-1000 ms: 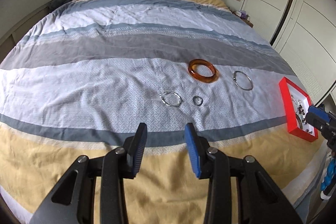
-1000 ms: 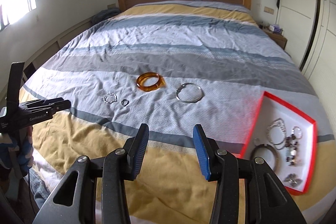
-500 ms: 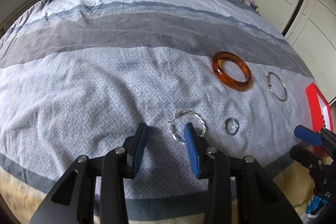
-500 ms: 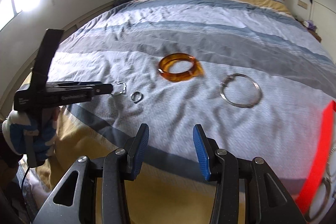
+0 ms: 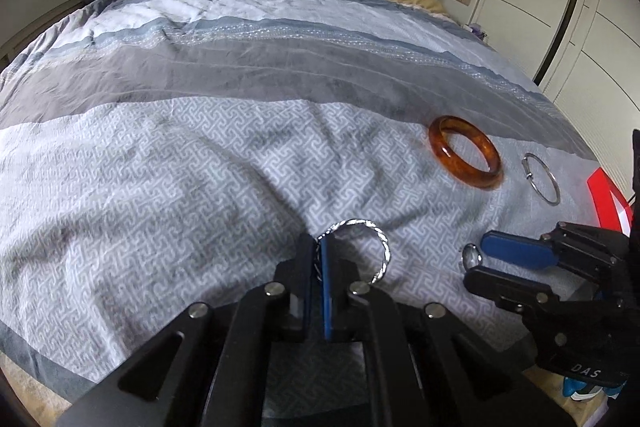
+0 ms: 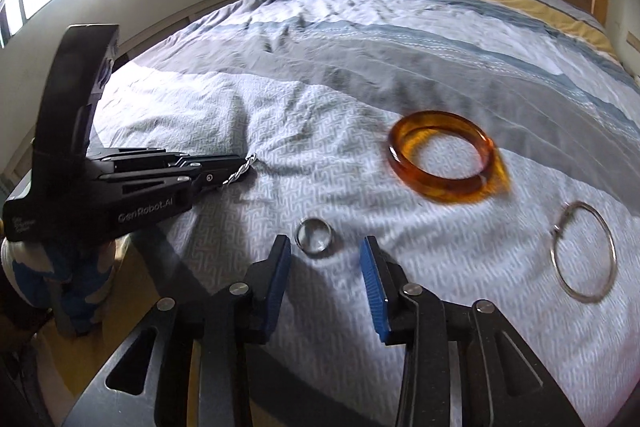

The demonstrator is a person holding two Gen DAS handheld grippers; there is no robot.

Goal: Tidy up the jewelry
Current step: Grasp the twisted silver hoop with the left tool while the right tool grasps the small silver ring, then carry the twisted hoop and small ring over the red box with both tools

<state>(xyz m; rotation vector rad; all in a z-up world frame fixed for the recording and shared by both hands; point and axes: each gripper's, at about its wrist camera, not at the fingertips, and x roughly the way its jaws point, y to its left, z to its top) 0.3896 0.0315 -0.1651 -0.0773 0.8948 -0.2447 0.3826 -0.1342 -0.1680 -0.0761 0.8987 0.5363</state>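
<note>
The left gripper (image 5: 318, 261) is pinching the twisted bracelet (image 5: 378, 247) on the bedspread (image 5: 180, 163). The right gripper (image 6: 325, 273), jaws spread, is hovering just short of the ring (image 6: 314, 231). Farther off, the amber bangle (image 6: 444, 163) and wire hoop (image 6: 584, 253) are lying beside the red tray (image 5: 606, 199).

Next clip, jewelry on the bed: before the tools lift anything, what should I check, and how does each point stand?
1. Left tool shut on the twisted silver bracelet: ok.
2. Hold is only on the bracelet's edge; secure enough to lift: cannot tell.
3. Right tool open, small silver ring just ahead between its fingers: ok.
4. Ring gripped: not ok, jaws apart.
5. Amber bangle and thin silver hoop lie apart from both tools: ok.
6. Red tray reachable: cannot tell, only its edge shows.
</note>
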